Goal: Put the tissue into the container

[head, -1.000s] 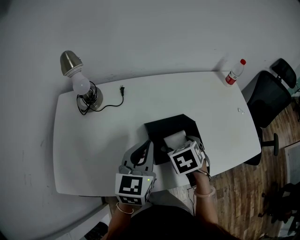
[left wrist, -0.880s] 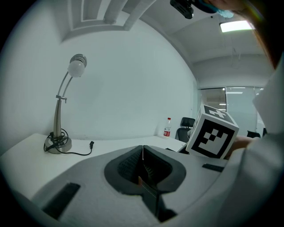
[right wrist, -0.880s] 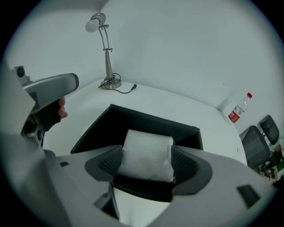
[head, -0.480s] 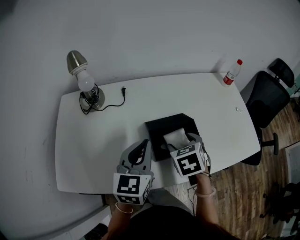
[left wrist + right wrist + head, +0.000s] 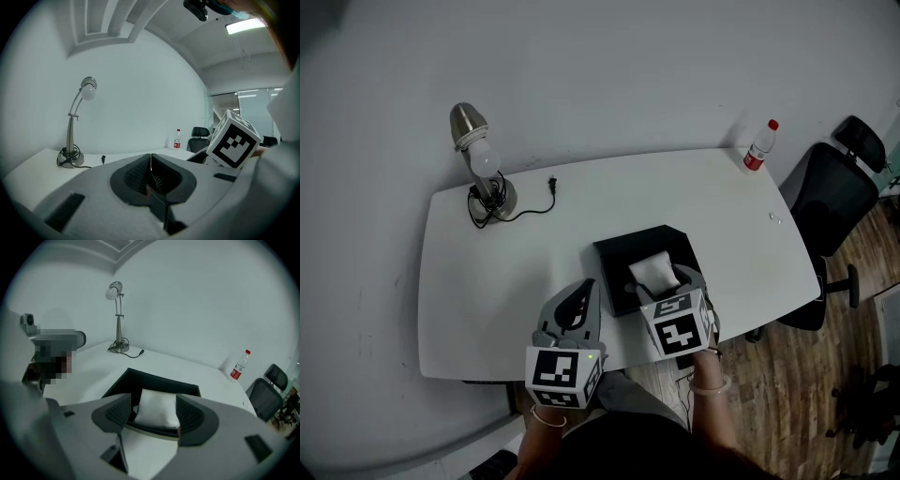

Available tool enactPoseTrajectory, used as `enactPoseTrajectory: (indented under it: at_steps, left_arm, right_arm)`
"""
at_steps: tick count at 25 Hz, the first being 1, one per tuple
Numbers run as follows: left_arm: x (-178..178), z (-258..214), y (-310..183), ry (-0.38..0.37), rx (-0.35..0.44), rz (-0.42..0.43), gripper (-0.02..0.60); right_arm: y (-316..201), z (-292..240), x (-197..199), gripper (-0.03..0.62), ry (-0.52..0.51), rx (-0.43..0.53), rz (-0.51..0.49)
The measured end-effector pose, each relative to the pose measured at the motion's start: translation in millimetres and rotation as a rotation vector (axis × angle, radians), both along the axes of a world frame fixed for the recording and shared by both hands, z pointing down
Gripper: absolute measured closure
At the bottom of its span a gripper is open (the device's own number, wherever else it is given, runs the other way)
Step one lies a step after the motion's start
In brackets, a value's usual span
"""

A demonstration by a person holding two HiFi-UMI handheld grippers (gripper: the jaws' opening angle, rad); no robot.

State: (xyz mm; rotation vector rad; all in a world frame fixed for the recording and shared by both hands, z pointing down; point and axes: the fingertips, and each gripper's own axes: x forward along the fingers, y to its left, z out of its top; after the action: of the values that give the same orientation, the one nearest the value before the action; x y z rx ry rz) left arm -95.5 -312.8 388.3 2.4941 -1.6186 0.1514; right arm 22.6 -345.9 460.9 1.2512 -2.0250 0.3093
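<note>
The right gripper (image 5: pixel 668 285) covers the near end of the tissue (image 5: pixel 653 269). The label on the bottle (image 5: pixel 757 150) is too small to read.

The white, pillow-like tissue (image 5: pixel 158 412), pinched by the right gripper (image 5: pixel 154 404), sits in the open black container (image 5: pixel 157 378) by the tabletop's (image 5: pixel 502 281) front edge.

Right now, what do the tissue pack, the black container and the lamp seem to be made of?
Tissue pack: soft white paper or thin wrap, matte and pillowy; which one is unclear. Container: black, matte, with thin straight walls, probably plastic or card. Lamp: brushed metal shade and base, going by the dull silver sheen.
</note>
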Motion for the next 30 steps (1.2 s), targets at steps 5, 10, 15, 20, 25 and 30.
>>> enactPoseTrajectory:
  at_steps: [5, 10, 15, 20, 25, 30]
  left_arm:
    - [-3, -6, 12, -0.001, 0.016, -0.006, 0.554]
    - [-6, -13, 26, -0.005, 0.035, -0.011, 0.554]
    - [-8, -18, 43, -0.008, 0.05, -0.014, 0.554]
    - [-7, -25, 63, -0.009, 0.069, -0.013, 0.554]
    - [-5, -30, 85, -0.009, 0.085, -0.011, 0.554]
    - [-3, -35, 107, -0.011, 0.099, -0.015, 0.554]
  right_arm:
    - [8, -11, 1, 0.338, 0.0, 0.05, 0.02]
    - [21, -20, 0, 0.367, -0.009, 0.084, 0.029]
    - [37, -31, 2, 0.406, -0.006, 0.131, 0.036]
    - [56, -42, 5, 0.434, -0.009, 0.172, 0.049]
    - [78, -53, 9, 0.451, -0.025, 0.209, 0.058]
    - [100, -61, 11, 0.485, -0.038, 0.245, 0.066]
